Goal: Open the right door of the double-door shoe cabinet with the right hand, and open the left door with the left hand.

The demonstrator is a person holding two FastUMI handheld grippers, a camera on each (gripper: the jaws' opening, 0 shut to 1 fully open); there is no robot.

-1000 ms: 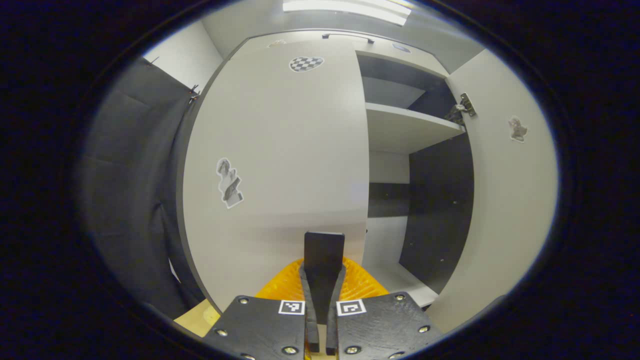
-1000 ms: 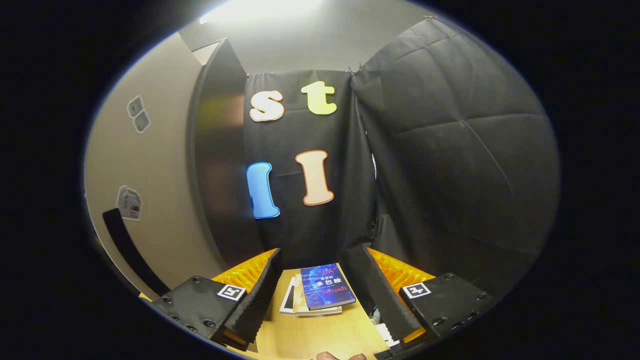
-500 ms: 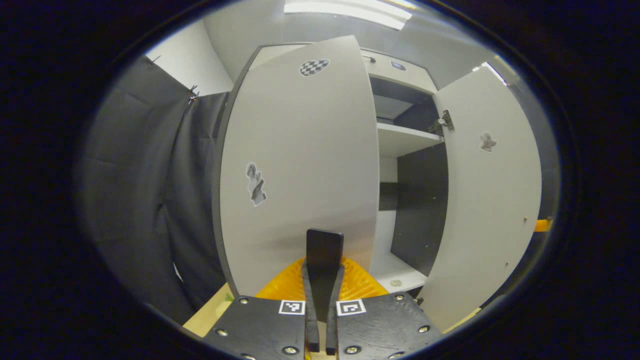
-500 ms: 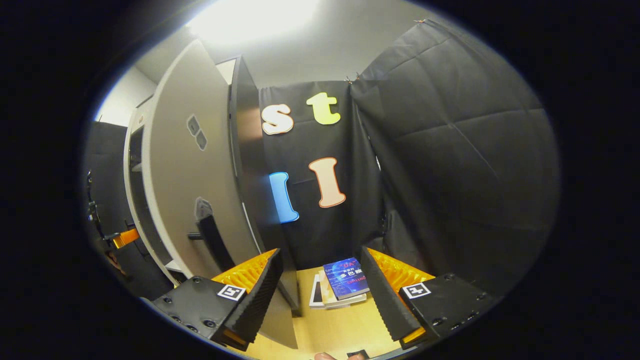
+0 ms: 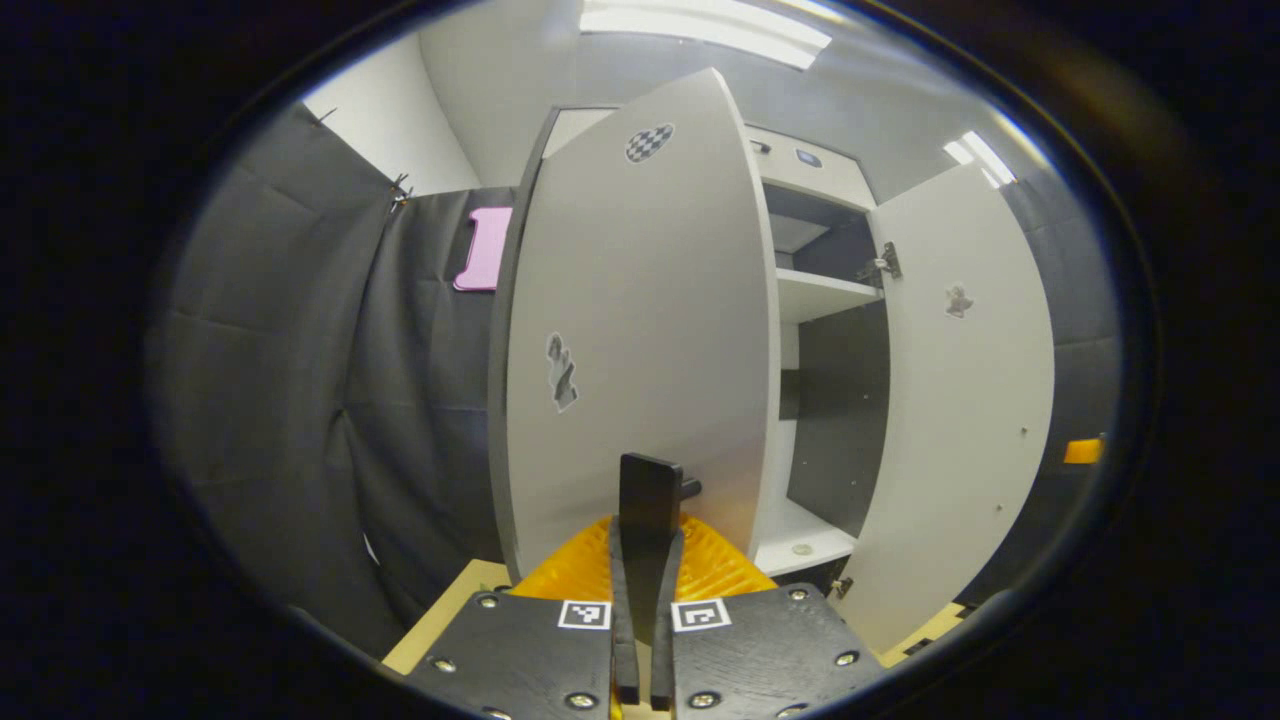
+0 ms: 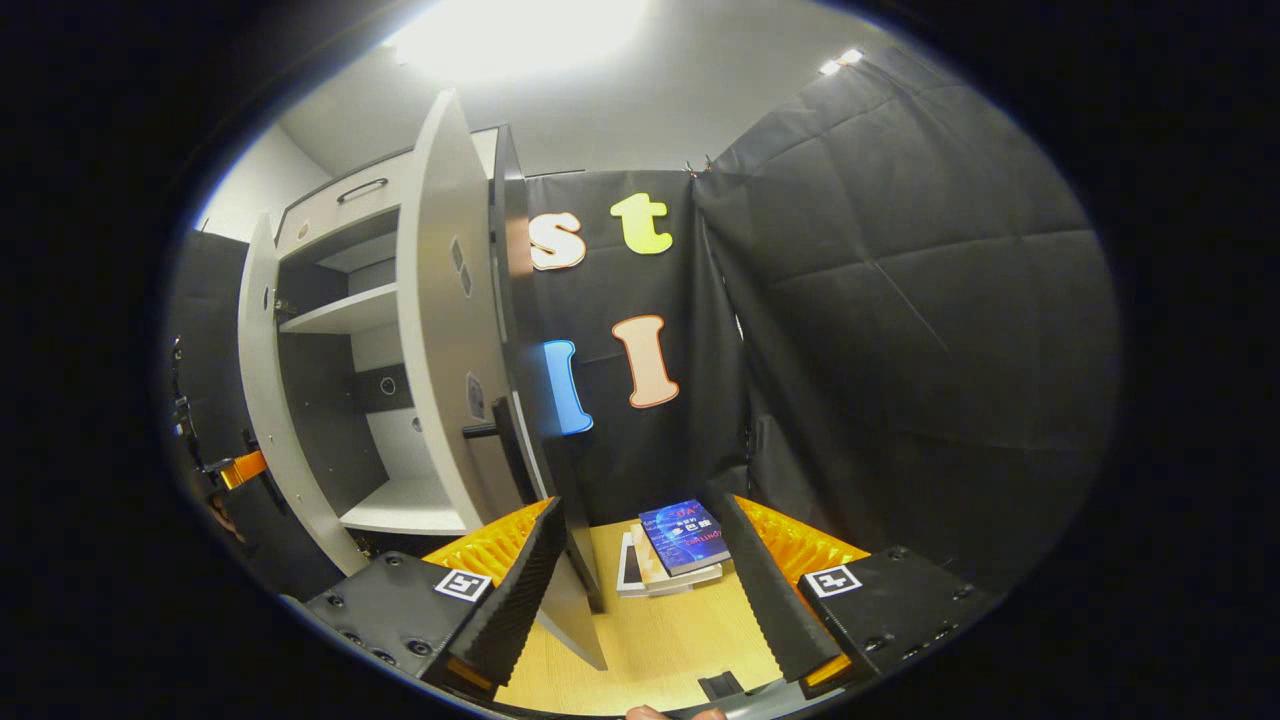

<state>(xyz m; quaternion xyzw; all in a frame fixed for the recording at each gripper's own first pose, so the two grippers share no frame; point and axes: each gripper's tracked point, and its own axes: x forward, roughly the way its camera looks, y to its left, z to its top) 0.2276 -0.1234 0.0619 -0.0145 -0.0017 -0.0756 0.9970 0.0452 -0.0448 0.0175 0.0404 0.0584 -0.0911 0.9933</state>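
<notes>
The tall pale grey double-door shoe cabinet (image 5: pixel 800 300) stands on a light wooden floor (image 5: pixel 440 620) against black cloth walls; in the left gripper view both doors hang ajar, and the left gripper (image 5: pixel 648 500) is clenched on the left door's dark handle (image 5: pixel 688 488), mostly hidden by the fingers. In the right gripper view the right gripper (image 6: pixel 640 560) is released, apart from the right door (image 6: pixel 445 330), with stacked books (image 6: pixel 675 550) beside the cabinet

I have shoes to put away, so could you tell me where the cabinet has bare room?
The bottom shelf is bare but for one small round thing near its front, and the upper shelf looks bare. The stack of books crowds the floor right of the right door.
</notes>
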